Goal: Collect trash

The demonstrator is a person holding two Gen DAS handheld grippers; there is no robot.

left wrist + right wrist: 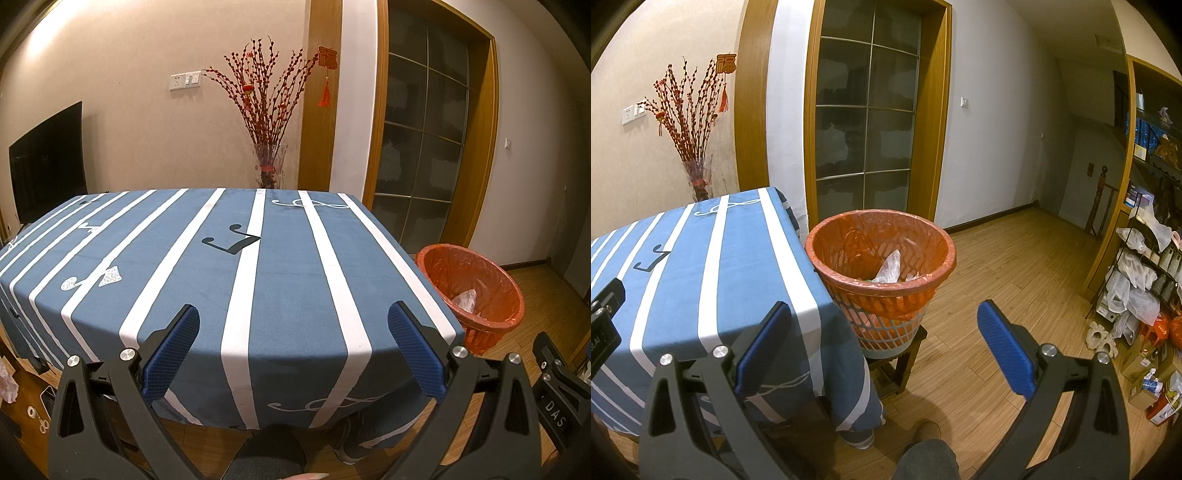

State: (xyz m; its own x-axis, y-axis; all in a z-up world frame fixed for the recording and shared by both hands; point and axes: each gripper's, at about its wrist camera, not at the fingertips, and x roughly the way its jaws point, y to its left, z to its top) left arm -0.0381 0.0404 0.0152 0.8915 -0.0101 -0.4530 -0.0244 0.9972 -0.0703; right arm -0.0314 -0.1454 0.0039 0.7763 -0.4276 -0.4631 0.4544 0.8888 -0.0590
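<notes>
A waste basket (882,317) lined with a red bag (472,288) stands on a small stool by the table's right side, with crumpled clear plastic (888,269) inside it. The table wears a blue cloth with white stripes (288,280), and I see no loose trash on it. My left gripper (293,314) hangs open over the near edge of the cloth, nothing between its blue pads (173,354). My right gripper (884,314) is open too, held in the air in front of the basket, just off the table's corner (798,302).
A glass vase of red branches (269,170) stands behind the table, a dark TV (48,162) at left. Glass-paned door (864,122) behind the basket. Cluttered shelves with plastic bags (1137,280) line the right. Wood floor (997,280) lies beyond the basket. A person's knee (927,459) shows below.
</notes>
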